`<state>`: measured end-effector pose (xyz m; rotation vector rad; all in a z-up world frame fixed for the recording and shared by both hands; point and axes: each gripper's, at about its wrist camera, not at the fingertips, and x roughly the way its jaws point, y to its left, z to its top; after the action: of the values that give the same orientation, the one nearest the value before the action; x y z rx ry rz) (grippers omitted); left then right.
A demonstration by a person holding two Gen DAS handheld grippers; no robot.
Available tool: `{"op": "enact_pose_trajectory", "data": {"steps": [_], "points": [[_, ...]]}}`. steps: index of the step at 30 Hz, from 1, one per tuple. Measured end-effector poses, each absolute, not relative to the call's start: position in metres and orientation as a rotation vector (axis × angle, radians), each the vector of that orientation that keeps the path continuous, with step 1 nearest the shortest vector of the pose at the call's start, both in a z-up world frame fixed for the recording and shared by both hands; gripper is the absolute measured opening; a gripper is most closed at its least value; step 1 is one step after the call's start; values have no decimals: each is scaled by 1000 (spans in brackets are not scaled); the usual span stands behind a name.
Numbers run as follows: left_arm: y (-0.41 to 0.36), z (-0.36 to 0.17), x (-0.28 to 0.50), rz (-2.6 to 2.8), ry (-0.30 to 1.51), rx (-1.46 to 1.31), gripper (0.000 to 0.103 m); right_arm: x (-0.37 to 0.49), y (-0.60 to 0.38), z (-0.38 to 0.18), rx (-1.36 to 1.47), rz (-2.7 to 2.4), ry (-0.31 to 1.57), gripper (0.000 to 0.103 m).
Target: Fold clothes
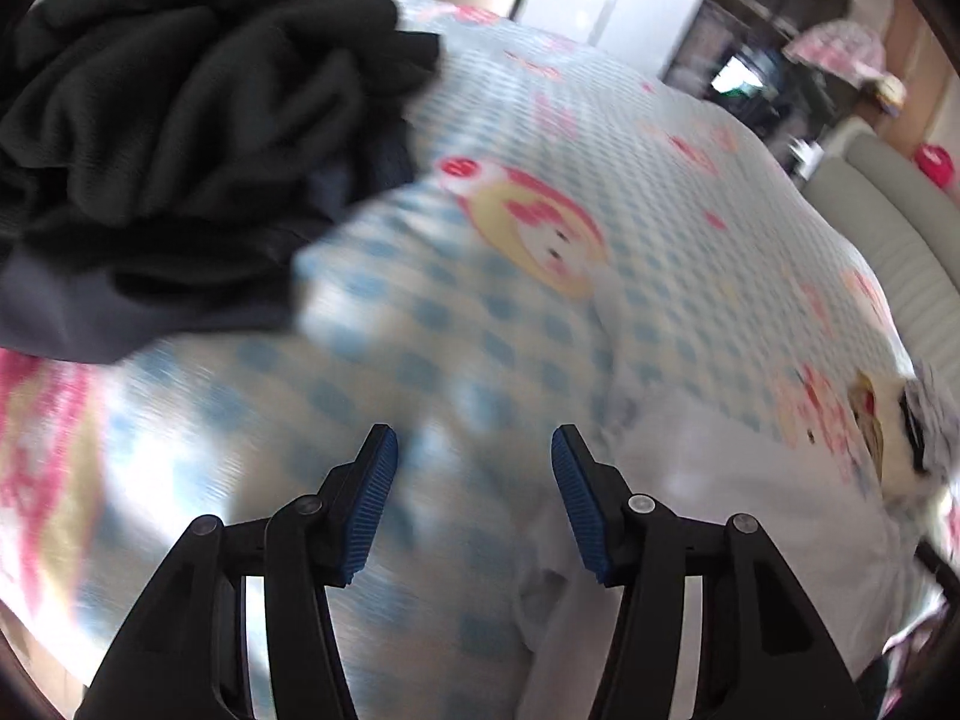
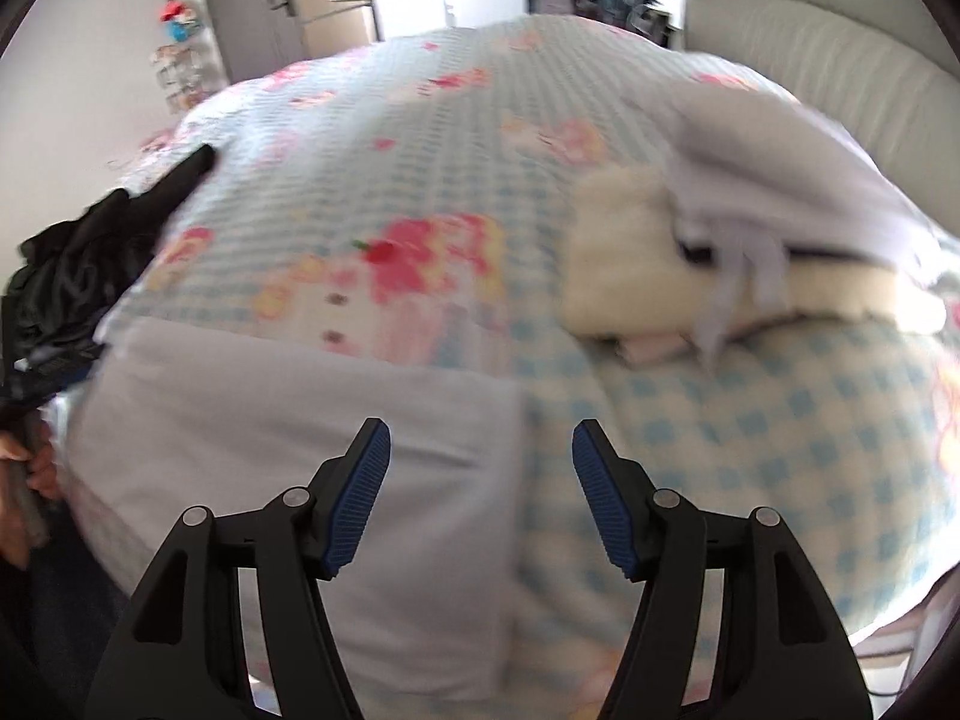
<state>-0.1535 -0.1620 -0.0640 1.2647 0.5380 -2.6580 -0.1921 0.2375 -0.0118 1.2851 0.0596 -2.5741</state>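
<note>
right now both grippers are empty over the bed (image 2: 420, 120), so i read this as the gap between garments: one piece looks done and the next is not yet picked.

my left gripper (image 1: 474, 498) has its fingers (image 1: 375, 504) fairly wide apart with nothing between them; only the checked bedspread and the edge of a pale cloth (image 1: 750, 510) lie below, the cloth off to the right of the fingers. up and to the left of them, well apart, sits the dark heap (image 1: 180, 120) of crumpled clothes, which i take to be what is left to fold.

my right gripper (image 2: 480, 492) is also wide and empty. the pale cloth (image 2: 270, 420) lies flat right under and left of its fingers (image 2: 360, 498), with a straight edge running between them; it looks folded flat, though the blur keeps me from being sure. beyond the fingers to the right is a stack (image 2: 720, 240) of cream and pale pieces, likely finished ones. the dark heap (image 2: 72, 276) is far left in this view, and a hand (image 2: 36, 468) shows at the left edge.

next, i judge, either the pale cloth goes onto the stack, needing both sets of fingers under its edges, or the left reaches to the heap and pinches one layer only.
</note>
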Motion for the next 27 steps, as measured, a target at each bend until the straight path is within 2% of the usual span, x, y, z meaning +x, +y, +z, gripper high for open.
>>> {"op": "enact_pose_trajectory", "data": {"steps": [5, 7, 11, 14, 16, 20, 25, 26, 27], "points": [[-157, -58, -157, -2702, 412, 1210, 55, -194, 166, 4, 1274, -2363, 118, 65], [-165, -62, -159, -2666, 393, 1203, 48, -194, 131, 6, 1264, -2278, 143, 65], [-188, -63, -155, -2712, 526, 1218, 46, -208, 60, -1, 1283, -2186, 219, 65], [-190, -62, -155, -2795, 567, 1248, 46, -224, 14, -10, 1300, -2115, 200, 65], [-182, -59, -158, -2896, 569, 1266, 43, -238, -19, -21, 1314, -2077, 165, 65], [-158, -61, -165, -2997, 415, 1362, 37, -258, -73, -44, 1339, -2089, 210, 65], [-166, -61, -167, -3024, 494, 1435, 38, -255, -98, -71, 1383, -2087, 342, 65], [-170, -62, -168, -3006, 514, 1443, 38, -253, -96, -72, 1367, -2102, 352, 61], [-174, -63, -167, -2986, 516, 1442, 38, -250, -94, -73, 1349, -2116, 362, 40]]}}
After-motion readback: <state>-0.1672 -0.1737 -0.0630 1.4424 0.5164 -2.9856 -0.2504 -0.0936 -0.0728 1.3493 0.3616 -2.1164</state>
